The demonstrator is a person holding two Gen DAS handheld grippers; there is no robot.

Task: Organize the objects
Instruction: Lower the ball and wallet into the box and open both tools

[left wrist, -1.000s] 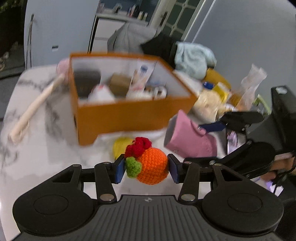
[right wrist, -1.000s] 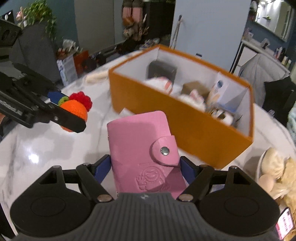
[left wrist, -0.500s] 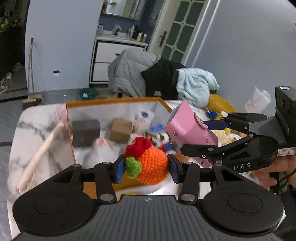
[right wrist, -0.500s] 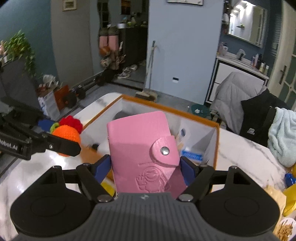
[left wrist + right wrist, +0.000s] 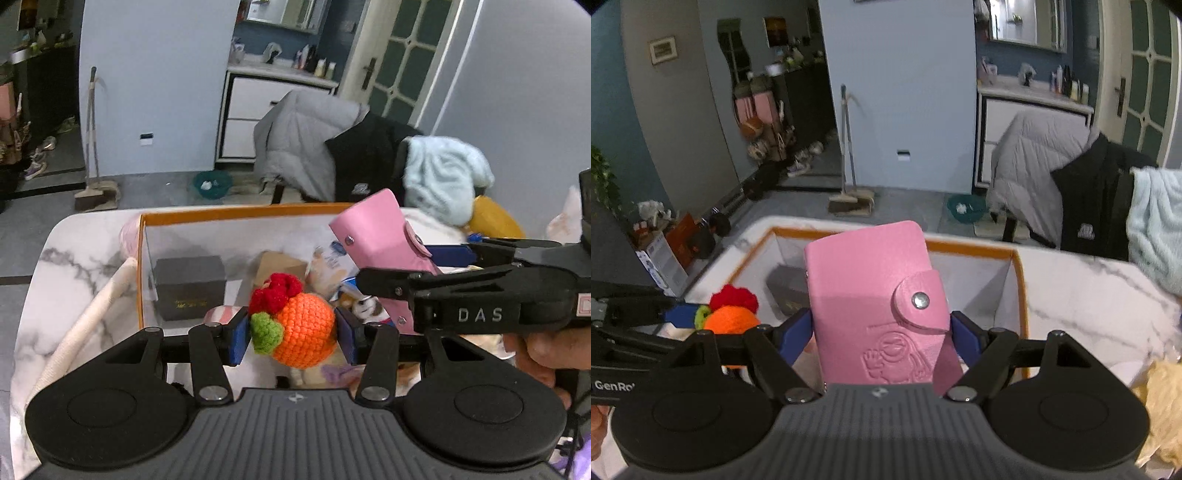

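Observation:
My left gripper point(image 5: 291, 332) is shut on an orange crocheted fruit point(image 5: 304, 334) with a red and green top, held over the orange box point(image 5: 236, 213). The fruit also shows in the right wrist view point(image 5: 729, 319). My right gripper point(image 5: 881, 334) is shut on a pink snap-button card wallet point(image 5: 871, 295), held upright above the same orange box point(image 5: 1021, 288). The wallet shows in the left wrist view point(image 5: 373, 232), just right of the fruit. The box holds a black case point(image 5: 188, 286), a small brown carton point(image 5: 277, 264) and other small items.
The box stands on a white marble table point(image 5: 70, 266). A cream rope-like handle point(image 5: 85, 325) lies left of the box. Yellow and plush items point(image 5: 1160, 402) lie at the right. Chairs draped with jackets point(image 5: 317, 147) stand beyond the table.
Both grippers rose from table level beside the box and moved forward, so both held objects now hang over the box's open top. Both stay shut on their objects.

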